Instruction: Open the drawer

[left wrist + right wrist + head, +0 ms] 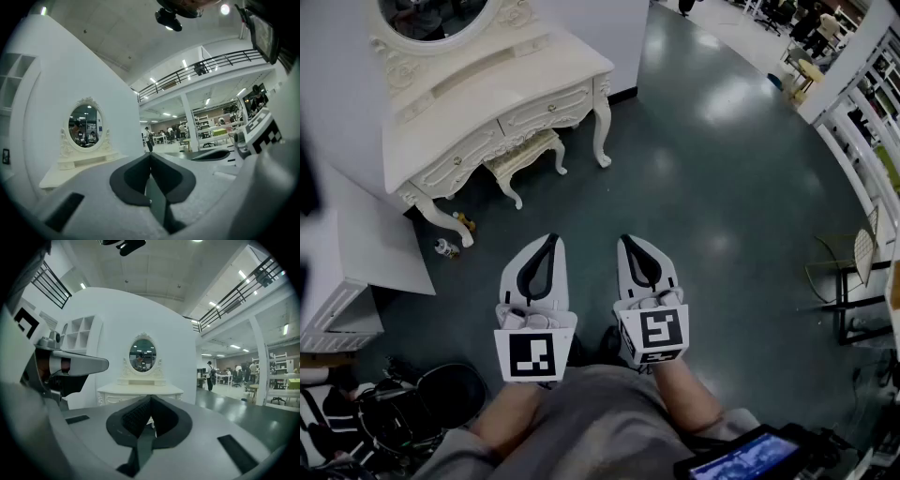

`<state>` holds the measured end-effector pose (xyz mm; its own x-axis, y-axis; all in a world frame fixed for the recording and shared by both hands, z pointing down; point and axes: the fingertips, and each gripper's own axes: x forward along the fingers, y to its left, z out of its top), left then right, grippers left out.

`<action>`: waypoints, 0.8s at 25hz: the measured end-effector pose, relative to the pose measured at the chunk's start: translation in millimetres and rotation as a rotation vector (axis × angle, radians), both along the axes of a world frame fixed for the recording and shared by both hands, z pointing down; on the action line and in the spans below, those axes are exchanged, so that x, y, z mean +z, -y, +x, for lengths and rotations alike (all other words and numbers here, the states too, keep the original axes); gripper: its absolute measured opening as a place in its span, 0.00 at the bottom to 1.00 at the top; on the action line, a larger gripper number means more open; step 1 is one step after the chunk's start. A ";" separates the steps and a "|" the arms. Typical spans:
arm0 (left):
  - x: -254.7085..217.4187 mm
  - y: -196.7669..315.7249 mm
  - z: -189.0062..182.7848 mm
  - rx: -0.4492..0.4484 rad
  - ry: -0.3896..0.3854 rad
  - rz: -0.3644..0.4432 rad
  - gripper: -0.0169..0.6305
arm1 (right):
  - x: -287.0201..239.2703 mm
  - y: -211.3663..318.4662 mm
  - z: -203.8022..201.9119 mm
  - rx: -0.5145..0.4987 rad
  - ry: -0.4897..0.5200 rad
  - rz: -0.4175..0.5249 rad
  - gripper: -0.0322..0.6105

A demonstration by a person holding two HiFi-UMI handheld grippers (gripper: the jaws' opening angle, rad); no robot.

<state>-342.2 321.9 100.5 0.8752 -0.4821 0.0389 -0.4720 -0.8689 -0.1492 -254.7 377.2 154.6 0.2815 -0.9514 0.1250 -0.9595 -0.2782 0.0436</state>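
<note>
Both grippers hang low and close in, left gripper (550, 238) and right gripper (624, 240) each pinched together on nothing. Well ahead, up-left, the white dressing table (478, 89) keeps its drawer (570, 98) closed. Probably a light wooden slider; I'd pinch the small, likely slippery knob (549, 107).

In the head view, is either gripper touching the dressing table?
No, the left gripper and the right gripper are both held over the dark floor, clear of the dressing table.
</note>
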 end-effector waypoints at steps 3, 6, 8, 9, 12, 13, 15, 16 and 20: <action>0.6 -3.9 12.2 0.008 0.007 0.015 0.05 | 2.7 -3.1 11.8 0.002 0.001 -0.005 0.07; 4.1 -9.7 24.5 0.006 0.017 0.007 0.05 | 6.5 -7.0 22.0 -0.021 0.016 -0.007 0.07; 4.4 -13.3 32.7 -0.001 0.016 0.006 0.05 | 6.1 -8.6 29.6 -0.040 0.036 0.002 0.07; 4.2 -15.1 36.5 -0.005 0.017 0.008 0.05 | 5.0 -10.0 34.6 -0.044 0.041 0.007 0.07; 2.8 -19.4 48.9 -0.010 0.027 0.021 0.05 | 3.6 -14.7 53.5 -0.035 0.034 0.013 0.07; 2.3 -20.2 53.2 -0.009 0.031 0.025 0.05 | 4.1 -15.1 59.5 -0.030 0.034 0.012 0.07; 1.3 -20.8 61.0 -0.005 0.039 0.031 0.05 | 5.4 -14.3 68.7 -0.024 0.038 0.009 0.07; 0.3 -20.3 64.3 -0.005 0.038 0.033 0.05 | 5.8 -13.4 71.8 -0.023 0.041 0.008 0.07; -0.8 -14.7 76.6 -0.005 0.034 0.038 0.05 | 7.2 -7.3 83.2 -0.023 0.045 0.011 0.07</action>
<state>-265.5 336.6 99.8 0.8711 -0.4885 0.0503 -0.4708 -0.8598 -0.1978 -171.5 384.5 161.7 0.2542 -0.9589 0.1262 -0.9665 -0.2566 -0.0030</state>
